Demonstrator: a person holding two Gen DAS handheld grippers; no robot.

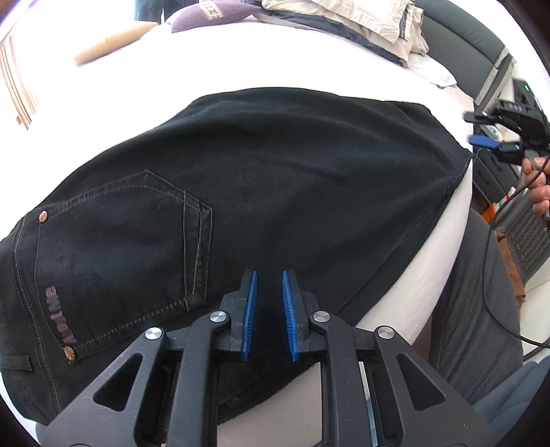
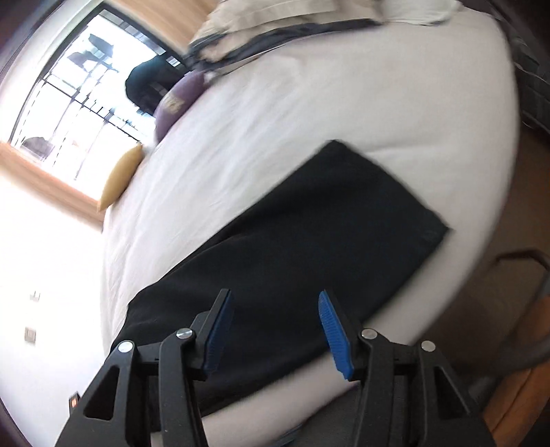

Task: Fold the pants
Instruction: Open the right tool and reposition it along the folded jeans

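Lying flat, one pair of black pants (image 1: 275, 178); left gripper (image 1: 268, 273) nearly closed, right gripper (image 2: 274, 294) half-open, empty.

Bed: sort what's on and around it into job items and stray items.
Belongs to the job:
- black pants, laid flat on the white bed
- left tongs, nearly shut over the pants' near edge
- right tongs, open and clear of the cloth

Just lying about:
- purple cushion
- tan cushion
- beige bedding heap
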